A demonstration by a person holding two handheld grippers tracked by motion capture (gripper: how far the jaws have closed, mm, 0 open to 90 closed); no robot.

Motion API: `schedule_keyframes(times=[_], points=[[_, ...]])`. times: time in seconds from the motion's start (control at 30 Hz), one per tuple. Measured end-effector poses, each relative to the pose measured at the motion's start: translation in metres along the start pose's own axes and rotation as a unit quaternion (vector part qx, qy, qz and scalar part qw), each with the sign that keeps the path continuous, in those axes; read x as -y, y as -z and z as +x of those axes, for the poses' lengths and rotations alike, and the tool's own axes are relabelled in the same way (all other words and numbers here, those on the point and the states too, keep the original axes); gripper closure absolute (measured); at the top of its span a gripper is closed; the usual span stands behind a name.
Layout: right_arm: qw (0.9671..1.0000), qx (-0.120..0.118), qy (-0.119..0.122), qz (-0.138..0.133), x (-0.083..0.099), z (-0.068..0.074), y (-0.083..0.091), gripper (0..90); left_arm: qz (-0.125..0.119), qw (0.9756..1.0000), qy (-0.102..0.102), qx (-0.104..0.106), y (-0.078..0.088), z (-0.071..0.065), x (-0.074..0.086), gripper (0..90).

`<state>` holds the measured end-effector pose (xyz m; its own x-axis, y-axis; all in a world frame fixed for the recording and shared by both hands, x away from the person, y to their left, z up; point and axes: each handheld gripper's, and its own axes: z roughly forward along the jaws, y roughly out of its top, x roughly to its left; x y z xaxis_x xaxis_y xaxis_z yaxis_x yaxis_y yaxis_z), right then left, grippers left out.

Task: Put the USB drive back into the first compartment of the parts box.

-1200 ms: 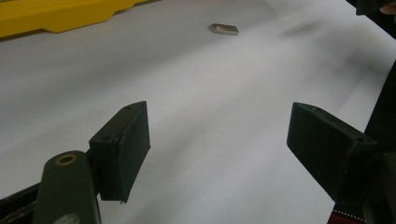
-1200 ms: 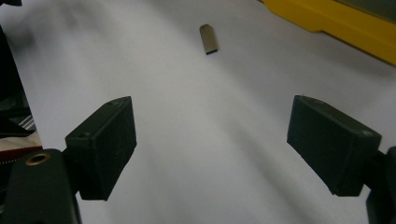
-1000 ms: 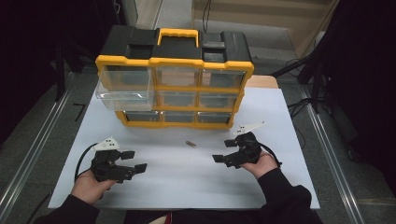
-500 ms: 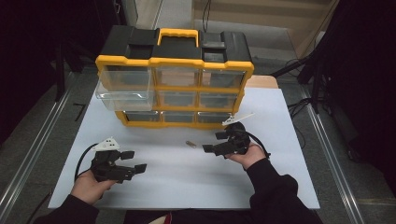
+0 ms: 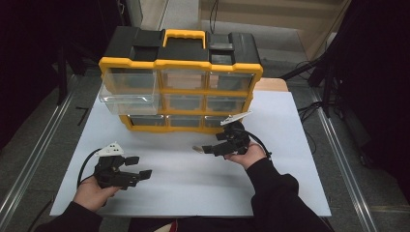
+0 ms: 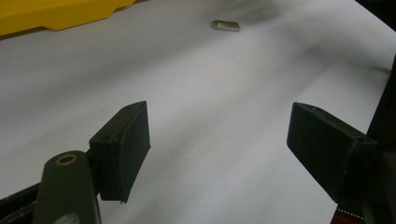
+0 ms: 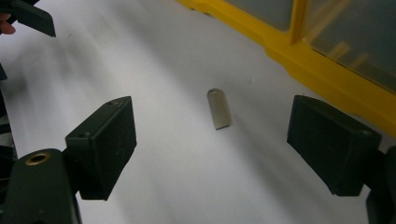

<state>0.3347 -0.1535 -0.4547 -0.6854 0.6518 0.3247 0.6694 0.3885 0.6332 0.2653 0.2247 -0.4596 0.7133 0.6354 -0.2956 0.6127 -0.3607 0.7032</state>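
Right tool (image 5: 209, 149), jaws spread wide, hovers tilted over the small metal piece (image 7: 218, 108).

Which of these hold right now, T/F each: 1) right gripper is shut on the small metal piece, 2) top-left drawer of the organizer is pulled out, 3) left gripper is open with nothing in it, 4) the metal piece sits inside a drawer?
1) False. The right gripper is open; the small metal piece lies flat on the white table, ahead of and between the jaws, touching neither.
2) True. The top-left drawer sticks out in front of the yellow organizer; the other drawers look pushed in.
3) True. The left gripper has its jaws wide apart over bare table, nothing between them.
4) False. The metal piece lies on the table in front of the organizer, clear of its base.
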Motion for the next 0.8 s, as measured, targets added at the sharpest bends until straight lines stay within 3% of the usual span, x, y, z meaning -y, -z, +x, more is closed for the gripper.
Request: schedule_keyframes(times=[0.8], points=[[0.9995,0.008,0.015,0.026,-0.023,0.008,-0.026,14.3,0.001,1.0,0.004,0.002,0.001,0.001,0.0,22.4]])
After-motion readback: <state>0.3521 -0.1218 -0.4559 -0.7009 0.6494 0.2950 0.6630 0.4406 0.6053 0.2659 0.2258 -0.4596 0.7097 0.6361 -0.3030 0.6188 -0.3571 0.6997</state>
